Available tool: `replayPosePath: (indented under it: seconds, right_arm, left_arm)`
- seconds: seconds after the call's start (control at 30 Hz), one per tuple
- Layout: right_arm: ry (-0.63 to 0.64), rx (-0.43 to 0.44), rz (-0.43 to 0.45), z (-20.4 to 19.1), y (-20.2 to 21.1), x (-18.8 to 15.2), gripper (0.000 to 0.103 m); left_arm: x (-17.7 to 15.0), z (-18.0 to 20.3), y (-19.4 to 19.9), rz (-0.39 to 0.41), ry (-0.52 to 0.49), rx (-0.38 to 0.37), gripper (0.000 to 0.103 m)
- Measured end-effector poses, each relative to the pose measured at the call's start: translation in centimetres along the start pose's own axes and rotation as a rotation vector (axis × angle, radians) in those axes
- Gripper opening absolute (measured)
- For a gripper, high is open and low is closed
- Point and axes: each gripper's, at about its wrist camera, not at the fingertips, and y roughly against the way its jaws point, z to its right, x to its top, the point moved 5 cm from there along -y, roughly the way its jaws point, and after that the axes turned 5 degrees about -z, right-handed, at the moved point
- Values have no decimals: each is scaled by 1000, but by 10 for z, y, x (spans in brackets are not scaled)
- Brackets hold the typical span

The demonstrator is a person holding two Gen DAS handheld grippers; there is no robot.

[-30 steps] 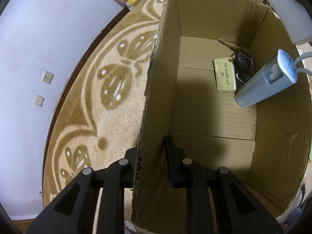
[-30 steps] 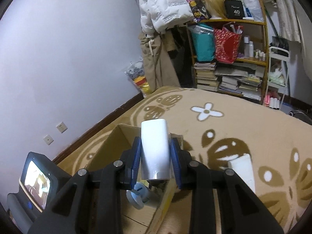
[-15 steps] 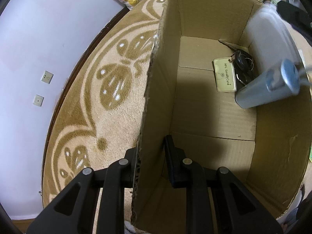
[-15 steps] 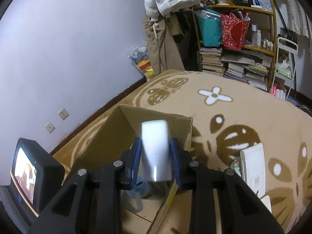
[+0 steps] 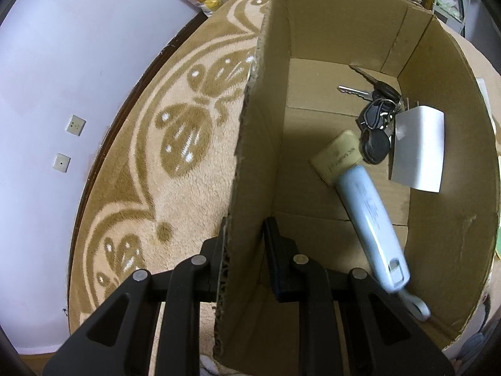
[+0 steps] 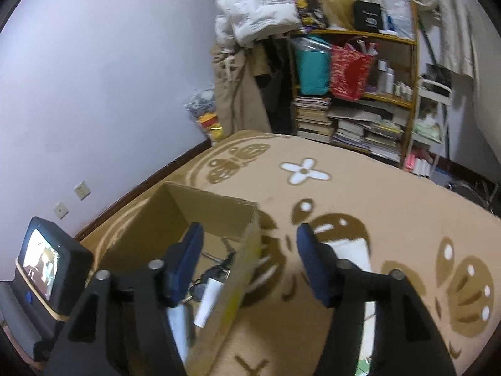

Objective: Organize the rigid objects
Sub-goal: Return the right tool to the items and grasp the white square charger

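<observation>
My left gripper [image 5: 244,235] clamps the box [image 5: 438,225] wall. My right gripper [image 6: 249,258] jaws are apart, empty. The white block [image 5: 419,148] lies by the keys [image 5: 377,122] near the box's right wall; another white object [image 6: 360,250] on the carpet is left.

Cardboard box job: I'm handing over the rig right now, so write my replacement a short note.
Left gripper: shut on the cardboard box wall, steadying it.
Right gripper: open and empty above the box's near wall.
In the box: white block against the side wall, keys, tan card, pale blue device.
Done: white block is inside.
Left: a white item lies on the rug beside the box; probably next.
</observation>
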Motion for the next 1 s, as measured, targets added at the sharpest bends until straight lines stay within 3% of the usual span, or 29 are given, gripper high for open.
replayPosePath:
  seconds: [0.17, 0.63, 1.0]
  right_arm:
    - [-55, -62, -14, 27, 1, -9, 95]
    - [-151, -141, -148, 83, -24, -56, 96]
    - [-180, -165, -203, 99, -33, -80, 96]
  left_arm:
    - [0, 0, 2, -1, 1, -2, 20]
    - [-1, 0, 2, -1, 0, 0, 20]
    - [-2, 1, 1, 0, -6, 4, 20]
